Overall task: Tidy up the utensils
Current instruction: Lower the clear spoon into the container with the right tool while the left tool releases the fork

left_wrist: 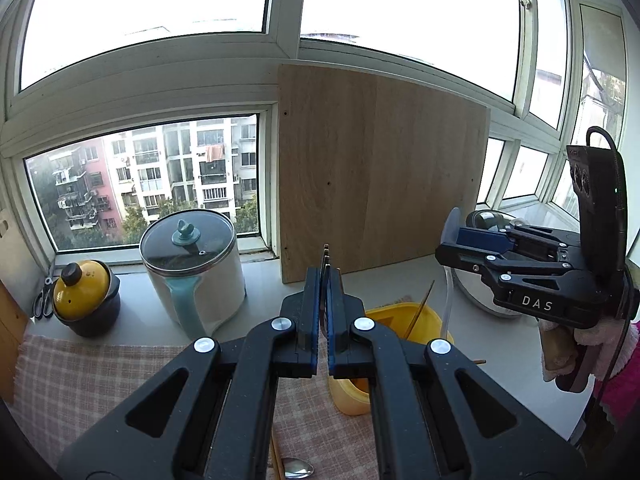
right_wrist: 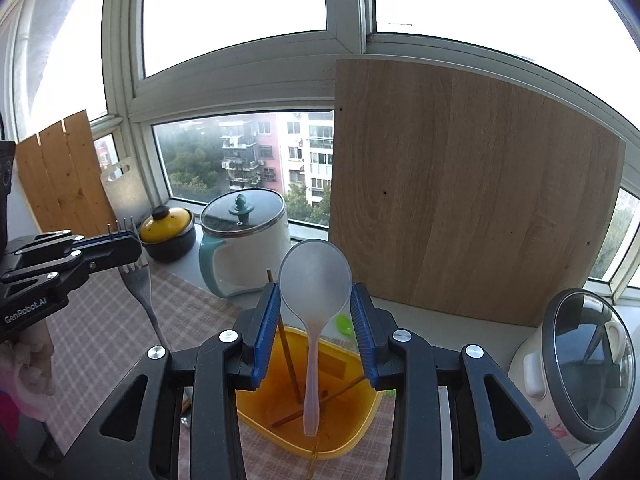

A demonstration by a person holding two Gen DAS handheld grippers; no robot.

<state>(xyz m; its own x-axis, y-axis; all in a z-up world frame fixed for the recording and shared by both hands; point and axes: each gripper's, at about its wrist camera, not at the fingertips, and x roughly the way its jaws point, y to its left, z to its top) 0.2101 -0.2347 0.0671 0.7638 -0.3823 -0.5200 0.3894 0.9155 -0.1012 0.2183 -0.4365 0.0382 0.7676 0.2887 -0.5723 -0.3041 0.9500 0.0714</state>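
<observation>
A yellow tub (right_wrist: 352,440) stands on the checked cloth and holds chopsticks (right_wrist: 290,360) and a translucent rice spoon (right_wrist: 316,288) standing upright. My right gripper (right_wrist: 316,300) is open, its jaws on either side of the spoon's bowl, not touching it. My left gripper (left_wrist: 324,276) is shut on a metal fork (right_wrist: 142,292) with its tines up and its handle hanging down, left of the tub. In the left wrist view the tub (left_wrist: 392,312) lies just behind the fingers and the right gripper (left_wrist: 484,244) is at the right.
A white pot with glass lid (left_wrist: 192,268), a yellow-lidded black pot (left_wrist: 86,300) and scissors (left_wrist: 42,300) stand by the window. A wooden board (right_wrist: 460,200) leans behind. A rice cooker (right_wrist: 576,368) is at the right. A spoon (left_wrist: 298,470) lies on the cloth.
</observation>
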